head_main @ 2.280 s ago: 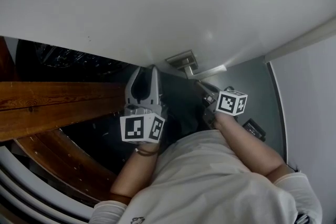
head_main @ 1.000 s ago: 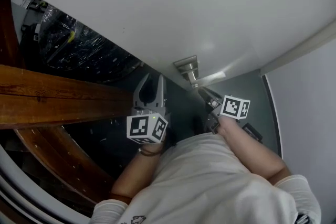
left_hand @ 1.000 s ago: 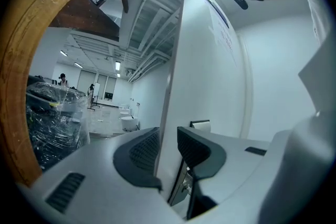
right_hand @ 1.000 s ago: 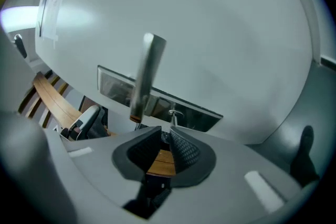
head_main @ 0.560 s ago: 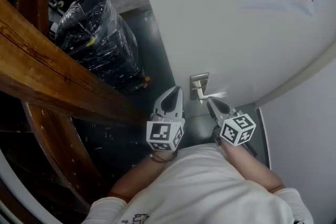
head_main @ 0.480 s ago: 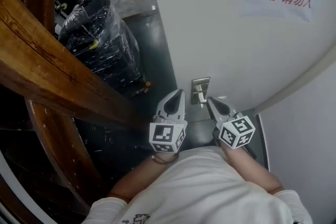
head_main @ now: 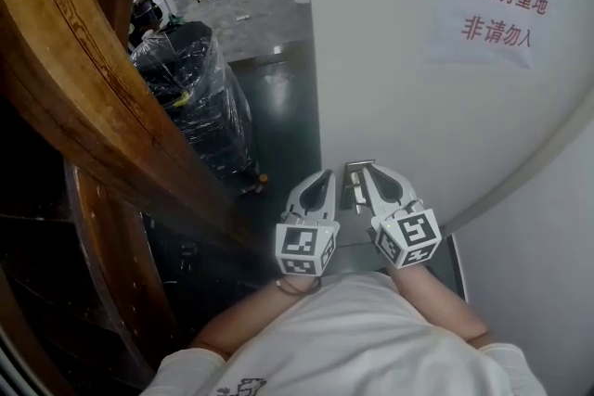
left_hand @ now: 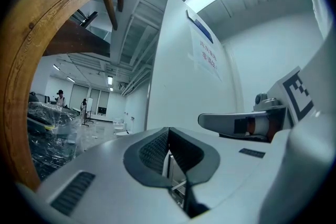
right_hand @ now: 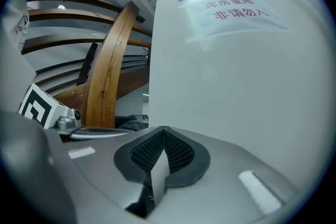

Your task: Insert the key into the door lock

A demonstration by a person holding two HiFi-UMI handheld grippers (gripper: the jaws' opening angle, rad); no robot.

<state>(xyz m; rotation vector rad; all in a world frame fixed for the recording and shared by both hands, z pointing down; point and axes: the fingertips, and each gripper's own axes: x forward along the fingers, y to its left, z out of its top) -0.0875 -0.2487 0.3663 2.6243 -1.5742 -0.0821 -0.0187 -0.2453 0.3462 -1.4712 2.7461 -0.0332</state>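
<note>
Left tongs [head_main: 326,172]: I've shut the jaws, which stood apart a second ago, and raised them | right tongs [head_main: 365,167]: lifted and rolled, now level with the silver metal door-handle plate [head_main: 354,187] | white paper notice with red characters [head_main: 497,9]: come into sight.

White door [head_main: 390,60], its paper notice [head_main: 497,9] lettered in red; silvery lock plate [head_main: 355,184]. Pale grey left claw [head_main: 327,172] and right claw [head_main: 367,166] (marker cubes [head_main: 306,248] patterned black-and-white). Warm brown wooden beam [head_main: 83,88].
</note>
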